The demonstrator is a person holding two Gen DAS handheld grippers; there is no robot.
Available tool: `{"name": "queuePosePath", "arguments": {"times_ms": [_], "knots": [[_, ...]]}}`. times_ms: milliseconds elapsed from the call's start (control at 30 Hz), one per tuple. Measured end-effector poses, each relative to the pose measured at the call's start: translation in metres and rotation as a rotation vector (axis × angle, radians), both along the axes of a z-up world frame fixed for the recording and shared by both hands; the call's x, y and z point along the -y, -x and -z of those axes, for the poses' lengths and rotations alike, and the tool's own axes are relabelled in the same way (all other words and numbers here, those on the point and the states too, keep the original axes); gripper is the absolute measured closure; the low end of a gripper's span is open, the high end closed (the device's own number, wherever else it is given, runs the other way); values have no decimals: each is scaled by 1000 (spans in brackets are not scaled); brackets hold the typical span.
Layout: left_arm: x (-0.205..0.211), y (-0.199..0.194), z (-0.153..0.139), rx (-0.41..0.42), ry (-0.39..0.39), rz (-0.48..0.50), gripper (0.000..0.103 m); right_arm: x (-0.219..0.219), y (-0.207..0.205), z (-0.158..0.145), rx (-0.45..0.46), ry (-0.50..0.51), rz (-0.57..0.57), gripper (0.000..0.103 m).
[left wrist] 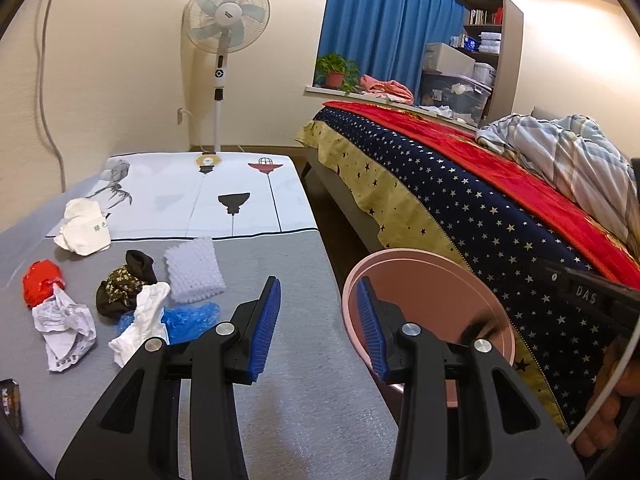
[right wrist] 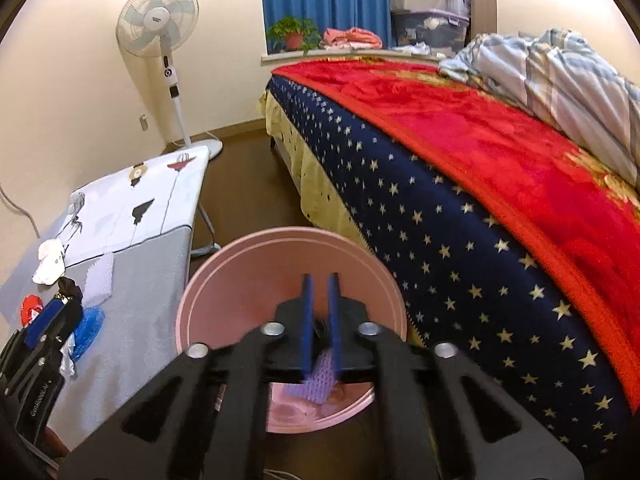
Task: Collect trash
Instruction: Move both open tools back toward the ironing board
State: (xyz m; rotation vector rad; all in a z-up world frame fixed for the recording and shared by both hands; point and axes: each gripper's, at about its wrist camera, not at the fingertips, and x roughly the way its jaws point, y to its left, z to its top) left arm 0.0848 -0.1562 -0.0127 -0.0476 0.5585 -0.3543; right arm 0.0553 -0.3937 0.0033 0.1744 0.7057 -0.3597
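Trash lies on the grey table [left wrist: 280,380]: a white foam net [left wrist: 194,270], a blue plastic bag [left wrist: 188,320], crumpled white paper [left wrist: 66,332], a red wrapper [left wrist: 40,284], a dark patterned scrap [left wrist: 124,288] and a white paper bag [left wrist: 82,226]. My left gripper [left wrist: 318,320] is open and empty above the table's right edge. A pink bin [right wrist: 292,280] stands on the floor between table and bed. My right gripper [right wrist: 320,320] hovers over the bin, fingers nearly closed, with a purple foam net [right wrist: 322,376] below them inside the bin.
A bed [left wrist: 460,200] with a starred navy cover and red blanket stands on the right. A standing fan [left wrist: 226,24] is at the far wall behind the table. A dark packet [left wrist: 12,400] lies at the table's left edge.
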Motion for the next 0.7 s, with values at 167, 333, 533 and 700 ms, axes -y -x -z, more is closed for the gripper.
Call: {"name": "queuePosePath", "arguments": {"times_ms": [167, 333, 533, 700], "knots": [[-3, -1, -1, 2, 7, -3, 64, -1, -2, 2, -5, -7, 2, 77], [-8, 0, -3, 15, -4, -20, 64, -10, -1, -4, 46, -3, -28, 77], [-34, 7, -9, 50, -19, -113, 64, -30, -2, -13, 127, -31, -122, 77], [-68, 18, -9, 63, -46, -236, 64, -59, -6, -17, 170, -35, -219, 76]]}}
